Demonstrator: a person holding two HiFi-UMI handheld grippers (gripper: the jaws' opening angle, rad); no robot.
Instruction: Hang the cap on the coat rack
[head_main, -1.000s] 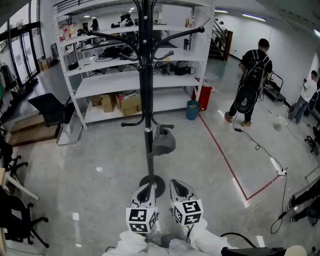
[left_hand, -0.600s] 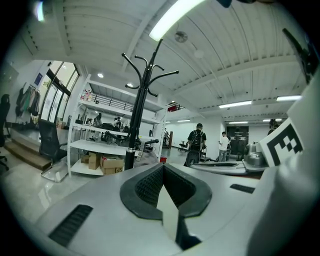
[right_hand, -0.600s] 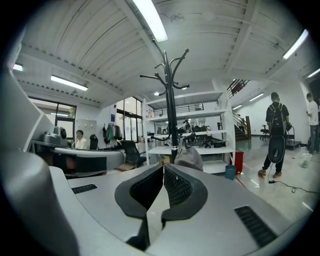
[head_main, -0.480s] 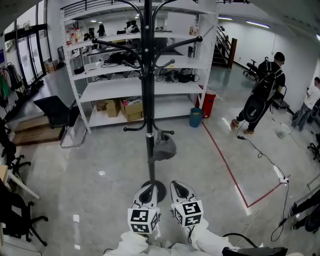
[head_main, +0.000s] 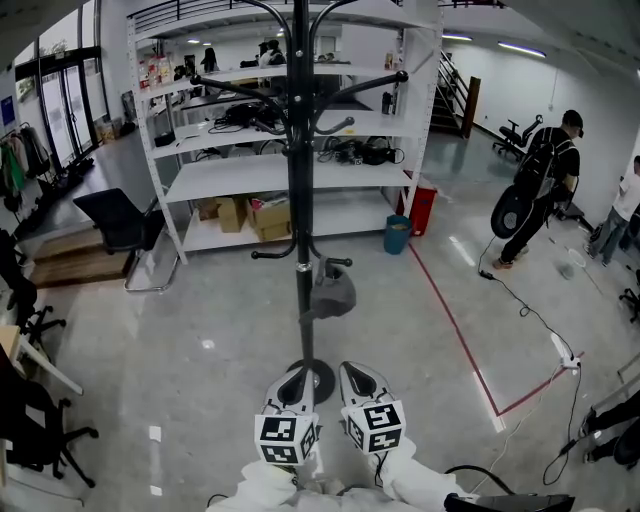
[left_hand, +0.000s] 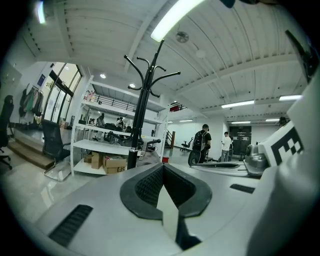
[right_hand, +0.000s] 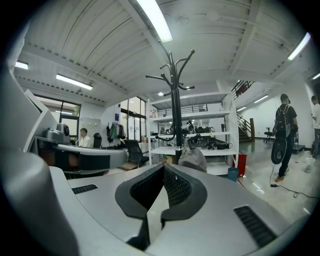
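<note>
Grey cap (head_main: 332, 294) hangs on a low hook of the black coat rack (head_main: 300, 180). Left claw (head_main: 292, 384) & right claw (head_main: 357, 379) are pinched together, empty, well apart from it. Hanging looks done; next prob. nothing but keeping clear.

I'm standing in a workshop-like lab hall: a glossy grey concrete floor (head_main: 200, 300) marked with a red tape line (head_main: 449, 320), tall white metal shelving (head_main: 230, 178) holding cables and brown cardboard boxes (head_main: 265, 213), a black office chair (head_main: 112, 218), and a long ceiling strip light (left_hand: 172, 20).
</note>
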